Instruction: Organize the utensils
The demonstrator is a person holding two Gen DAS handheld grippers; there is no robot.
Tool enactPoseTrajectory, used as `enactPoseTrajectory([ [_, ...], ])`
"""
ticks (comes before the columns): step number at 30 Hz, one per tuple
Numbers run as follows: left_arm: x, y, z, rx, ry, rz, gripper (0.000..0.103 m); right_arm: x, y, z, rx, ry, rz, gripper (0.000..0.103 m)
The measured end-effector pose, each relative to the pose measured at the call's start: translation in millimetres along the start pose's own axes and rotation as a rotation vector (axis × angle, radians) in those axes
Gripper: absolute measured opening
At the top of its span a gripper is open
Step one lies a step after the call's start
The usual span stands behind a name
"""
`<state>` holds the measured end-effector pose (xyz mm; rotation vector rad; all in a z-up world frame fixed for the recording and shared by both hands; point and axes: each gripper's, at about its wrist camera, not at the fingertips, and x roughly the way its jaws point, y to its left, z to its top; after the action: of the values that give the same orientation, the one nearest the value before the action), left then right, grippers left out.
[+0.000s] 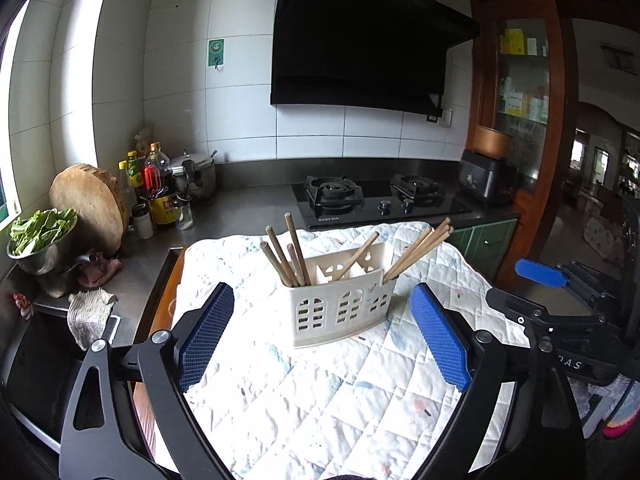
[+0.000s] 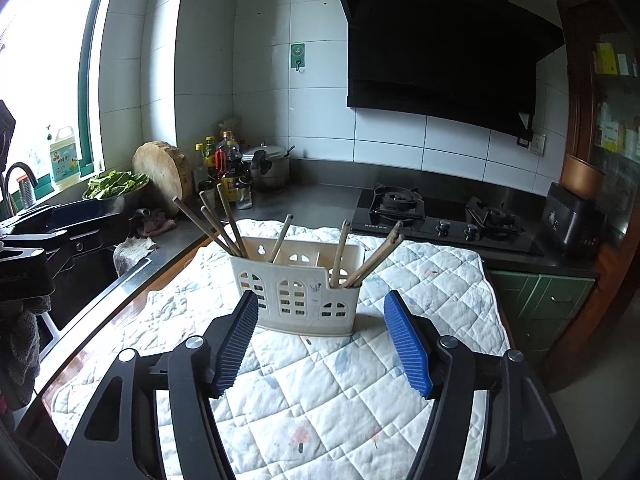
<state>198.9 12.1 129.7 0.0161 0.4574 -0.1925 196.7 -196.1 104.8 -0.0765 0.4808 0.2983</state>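
Note:
A cream plastic utensil holder (image 1: pixel 340 308) (image 2: pixel 298 294) with arched cut-outs stands on a white quilted cloth (image 1: pixel 312 392) (image 2: pixel 320 392). Several wooden chopsticks (image 1: pixel 286 254) (image 2: pixel 216 220) lean out of its left compartment, one sits in the middle, and more chopsticks (image 1: pixel 420 250) (image 2: pixel 374 258) lean from the right one. My left gripper (image 1: pixel 322 296) is open, its blue pads apart in front of the holder with nothing between them. My right gripper (image 2: pixel 322 304) is open too, just short of the holder and touching nothing. It also shows at the right edge of the left wrist view (image 1: pixel 540 274).
Behind the cloth a black gas hob (image 1: pixel 376 200) (image 2: pixel 444 220) sits in a steel counter. At the back left are sauce bottles (image 1: pixel 160 192), a pot, a round wooden chopping block (image 1: pixel 90 208) and a bowl of greens (image 1: pixel 38 234). A sink lies left.

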Motion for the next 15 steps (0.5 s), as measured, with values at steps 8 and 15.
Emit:
enactPoseTrajectory([
  [8,-6,-2,-35,0.003,0.025,0.006,0.098,-18,2,-34,0.031,0.002,-0.011,0.076],
  [15,-11,1,-58,-0.028,0.041,0.006,0.098,-27,4,-54,0.027,-0.004,-0.063,0.083],
])
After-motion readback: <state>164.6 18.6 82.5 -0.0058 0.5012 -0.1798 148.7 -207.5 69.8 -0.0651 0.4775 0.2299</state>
